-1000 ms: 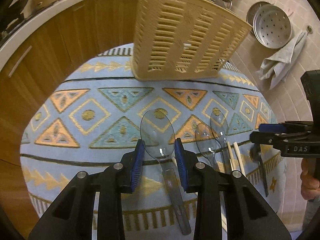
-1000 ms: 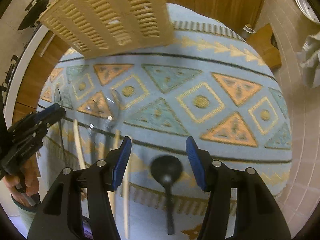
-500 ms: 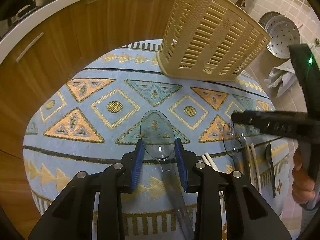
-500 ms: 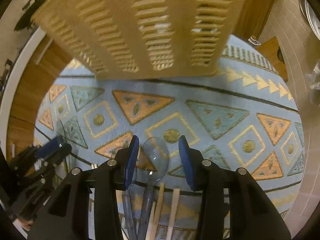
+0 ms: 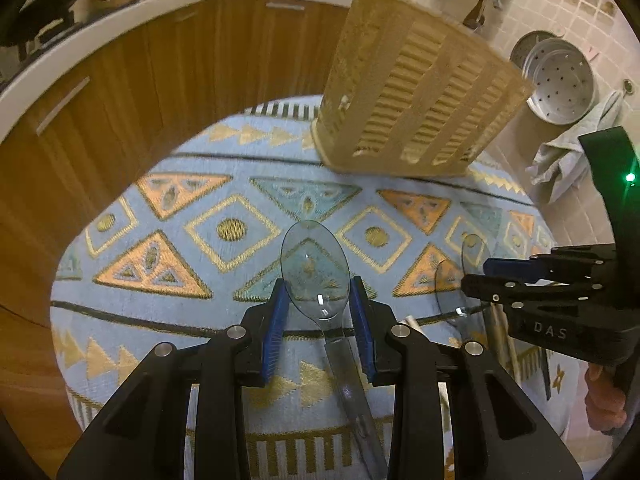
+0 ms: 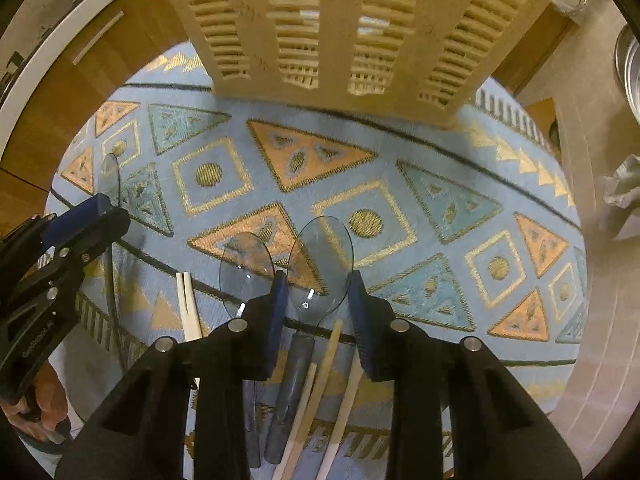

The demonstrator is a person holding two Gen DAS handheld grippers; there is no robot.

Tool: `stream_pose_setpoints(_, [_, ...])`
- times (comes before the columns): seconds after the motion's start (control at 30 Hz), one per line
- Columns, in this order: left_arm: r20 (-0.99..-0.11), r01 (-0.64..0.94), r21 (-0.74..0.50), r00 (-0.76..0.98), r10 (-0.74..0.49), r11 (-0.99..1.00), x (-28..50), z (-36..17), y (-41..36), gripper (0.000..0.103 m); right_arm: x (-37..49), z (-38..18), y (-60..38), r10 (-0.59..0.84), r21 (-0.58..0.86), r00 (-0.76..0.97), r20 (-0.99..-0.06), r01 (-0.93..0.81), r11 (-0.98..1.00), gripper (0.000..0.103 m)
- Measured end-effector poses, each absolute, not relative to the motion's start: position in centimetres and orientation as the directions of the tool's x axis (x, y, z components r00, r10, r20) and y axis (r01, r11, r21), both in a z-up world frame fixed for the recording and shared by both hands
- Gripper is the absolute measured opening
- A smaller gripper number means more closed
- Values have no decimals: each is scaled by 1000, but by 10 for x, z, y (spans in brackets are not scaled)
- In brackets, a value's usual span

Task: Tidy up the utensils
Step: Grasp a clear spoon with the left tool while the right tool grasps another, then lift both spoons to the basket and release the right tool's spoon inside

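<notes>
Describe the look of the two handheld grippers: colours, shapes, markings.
Both are black plastic with angular, forked arms studded with round silver bolts, ending in blue ribbed pads. The left gripper and the right gripper look alike from their own cameras. Seen from the left wrist, the right one's side carries pale lettering "DAS" and a small green light glows on its black upright housing. No cables or sleeves are visible.

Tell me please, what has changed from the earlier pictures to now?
The right gripper moved from the black spoon to the clear spoons, and its jaws have just been closing around one clear spoon. The left gripper still holds its own clear spoon. The basket stays on the cloth.
</notes>
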State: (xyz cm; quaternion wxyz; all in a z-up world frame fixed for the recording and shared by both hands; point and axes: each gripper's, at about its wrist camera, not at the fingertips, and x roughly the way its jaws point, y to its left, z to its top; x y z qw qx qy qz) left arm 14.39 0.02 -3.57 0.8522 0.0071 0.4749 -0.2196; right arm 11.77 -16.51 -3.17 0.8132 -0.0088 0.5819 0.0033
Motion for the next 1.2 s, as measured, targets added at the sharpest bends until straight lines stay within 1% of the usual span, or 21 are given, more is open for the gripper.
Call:
stream_pose_setpoints(0.13, [-767,400,-211,498,-404,892,135,-14,3,29,97,-7,-173,79,62,413,-907,-53,997,28])
stream_pose_setpoints(0.27, [-695,436,-216,560,-451,874,119,18,2,29,68,28,-186,168,109,548,-819,-140,984,28])
stream_pose_setpoints(0.33, [-671,442,-208,584,-456,872,112,31,0,29,59,41,-192,211,135,600,-772,-170,976,28])
stream_pose_setpoints(0.4, [-637,450,-201,614,-465,870,104,46,-4,29,49,59,-198,258,159,665,-701,-207,965,28])
stream_pose_setpoints(0.5, [-572,461,-187,667,-477,868,92,72,-7,29,40,85,-203,280,157,744,-606,-234,960,28])
stream_pose_setpoints(0.57, [-527,460,-173,704,-476,871,87,90,-9,29,40,103,-204,277,152,793,-543,-232,961,27])
stream_pose_setpoints(0.67, [-432,451,-140,773,-464,882,84,128,-17,29,38,133,-210,261,139,845,-466,-222,965,27])
stream_pose_setpoints(0.8, [-357,429,-98,827,-434,898,94,167,-29,29,38,172,-218,214,110,907,-361,-187,976,27])
stream_pose_setpoints(0.97, [-279,405,-67,870,-407,912,113,196,-45,29,48,214,-243,141,106,956,-257,-117,987,27])
stream_pose_setpoints(1.03, [-251,389,-45,887,-387,920,123,199,-53,29,60,224,-253,92,78,968,-232,-76,994,5])
stream_pose_setpoints(1.1, [-249,387,-47,888,-386,921,139,193,-62,29,75,224,-263,66,79,971,-229,-49,996,5])
stream_pose_setpoints(1.17, [-269,388,-59,881,-389,920,157,181,-68,29,93,215,-273,43,78,968,-247,-25,997,5])
stream_pose_setpoints(1.2, [-280,386,-65,878,-388,920,165,173,-70,29,104,209,-278,39,85,962,-271,-16,996,5])
